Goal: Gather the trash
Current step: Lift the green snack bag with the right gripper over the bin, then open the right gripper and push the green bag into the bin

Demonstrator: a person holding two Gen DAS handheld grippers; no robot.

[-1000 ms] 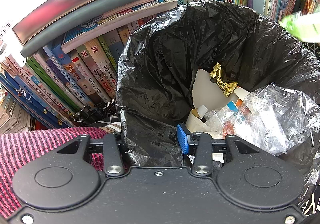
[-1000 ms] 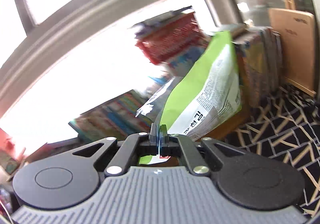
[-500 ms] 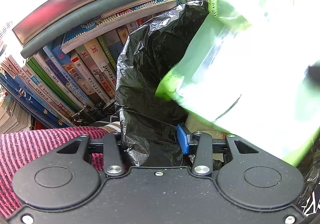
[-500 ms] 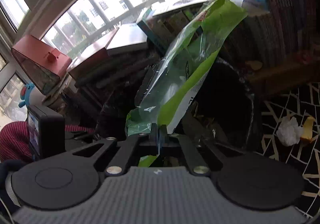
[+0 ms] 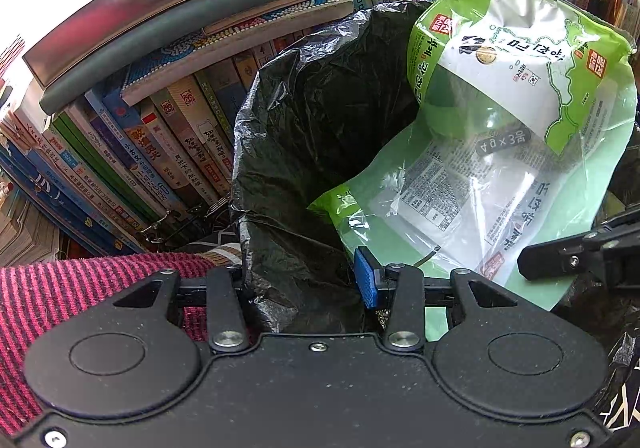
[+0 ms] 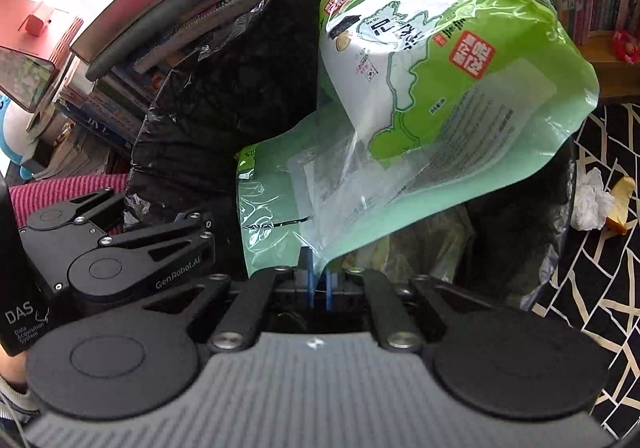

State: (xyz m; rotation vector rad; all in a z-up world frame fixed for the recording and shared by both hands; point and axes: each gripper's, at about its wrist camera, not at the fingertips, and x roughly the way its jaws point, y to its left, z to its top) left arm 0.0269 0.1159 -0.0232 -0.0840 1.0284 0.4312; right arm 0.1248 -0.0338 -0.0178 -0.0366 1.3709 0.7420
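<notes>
A black bin bag (image 5: pixel 320 120) lines the bin and stands wide open. My left gripper (image 5: pixel 304 282) is shut on its near rim, also seen as the left gripper (image 6: pixel 156 210) in the right wrist view. A large green and clear snack bag (image 5: pixel 500 136) hangs over the bin's mouth, its lower part inside the opening. My right gripper (image 6: pixel 319 284) points down at the bin. Its jaws are opening, a narrow gap shows between the blue pads, and the snack bag (image 6: pixel 420 108) has its lower corner still in that gap. One right finger (image 5: pixel 560 262) shows beside the bag.
Stacked and shelved books (image 5: pixel 168 136) crowd the bin's far and left sides. A pink striped cloth (image 5: pixel 80 288) lies at the near left. On the patterned floor (image 6: pixel 580 288) right of the bin lie a crumpled tissue (image 6: pixel 590 204) and a yellow scrap (image 6: pixel 620 206).
The right gripper swung down from facing the window to the bin, carrying the snack bag over and into its mouth. Its pads have parted slightly. The left gripper kept still on the rim.
</notes>
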